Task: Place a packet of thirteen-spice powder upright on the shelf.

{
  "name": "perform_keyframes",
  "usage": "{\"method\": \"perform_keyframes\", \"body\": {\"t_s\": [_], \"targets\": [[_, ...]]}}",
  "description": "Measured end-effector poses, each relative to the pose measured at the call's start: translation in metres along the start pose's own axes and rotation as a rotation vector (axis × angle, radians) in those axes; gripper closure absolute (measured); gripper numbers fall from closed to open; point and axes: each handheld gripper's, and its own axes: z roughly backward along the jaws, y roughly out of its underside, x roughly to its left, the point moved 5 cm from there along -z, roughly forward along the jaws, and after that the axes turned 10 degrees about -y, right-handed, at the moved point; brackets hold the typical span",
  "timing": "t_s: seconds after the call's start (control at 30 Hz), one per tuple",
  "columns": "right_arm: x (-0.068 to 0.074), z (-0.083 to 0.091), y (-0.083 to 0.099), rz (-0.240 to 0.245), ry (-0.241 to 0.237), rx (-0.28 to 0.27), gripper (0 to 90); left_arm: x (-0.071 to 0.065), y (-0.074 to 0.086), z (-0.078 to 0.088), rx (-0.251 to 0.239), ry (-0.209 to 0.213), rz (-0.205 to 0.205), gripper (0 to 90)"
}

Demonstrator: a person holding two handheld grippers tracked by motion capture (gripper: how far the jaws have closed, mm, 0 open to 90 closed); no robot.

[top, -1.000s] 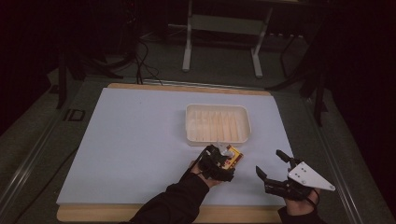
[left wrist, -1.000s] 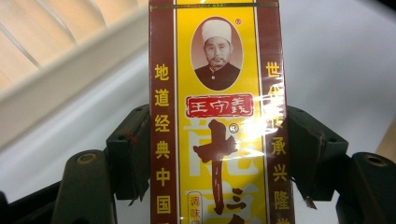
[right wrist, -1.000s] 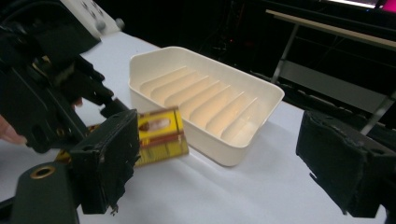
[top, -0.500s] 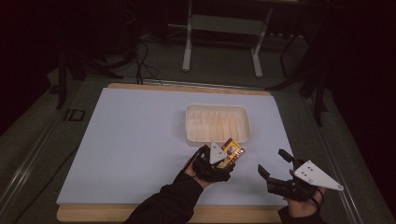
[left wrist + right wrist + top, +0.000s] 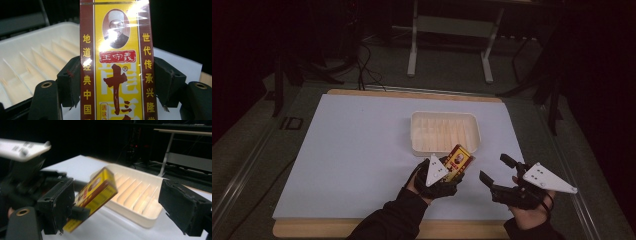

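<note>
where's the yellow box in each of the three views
High view: the yellow box is low and right of centre, held in the left tongs, just in front of the white tray.
Left gripper view: the box stands upright in the middle, clamped between the two pads.
Right gripper view: the box is tilted, left of centre.
Shared landmark: the ribbed white tray beside the box.

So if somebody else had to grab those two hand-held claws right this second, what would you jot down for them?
Left gripper: shut on the yellow box, pads pressing its two long sides, box lifted off the table.
Right gripper: open, nothing between its jaws, hanging beside the box.
White ridged tray: on the white mat, nothing in it, just beyond the box.
Done: box picked up and brought close to the tray's near edge.
Left, probably: carry it over the rim, set it in the tray, let go.
</note>
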Motion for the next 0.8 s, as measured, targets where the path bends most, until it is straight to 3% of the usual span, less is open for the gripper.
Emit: {"method": "perform_keyframes", "body": {"t_s": [0.07,0.17,0.27,0.33,0.37,0.47,0.53,0.7,0.8], "targets": [[-0.001,-0.002,-0.006,-0.013,-0.007,-0.01,14.2,-0.002,0.0,0.002,-0.047,-0.027,-0.014,32.9],[-0.002,-0.007,-0.014,-0.034,-0.015,-0.008,16.2,-0.005,0.001,0.002,-0.068,-0.035,-0.008,32.9],[0.0,-0.015,-0.017,-0.046,-0.045,0.005,17.1,-0.007,0.002,0.001,-0.085,-0.018,0.008,32.8],[0.002,-0.021,-0.017,-0.06,-0.064,0.009,18.2,-0.009,0.003,0.002,-0.107,-0.01,0.011,32.9],[0.003,-0.024,-0.016,-0.067,-0.072,0.02,20.2,-0.009,0.004,0.002,-0.112,0.015,0.023,32.9],[0.004,-0.033,-0.014,-0.096,-0.09,0.03,23.0,-0.011,0.006,0.003,-0.152,0.02,0.02,32.8],[0.005,-0.038,-0.012,-0.112,-0.081,0.04,25.4,-0.012,0.007,0.003,-0.187,0.001,0.024,32.8],[0.008,-0.05,-0.007,-0.189,-0.088,0.065,31.8,-0.012,0.007,0.004,-0.225,-0.014,0.032,32.8],[0.009,-0.055,-0.005,-0.21,-0.085,0.074,35.9,-0.011,0.008,0.004,-0.244,-0.022,0.033,32.7]]}}
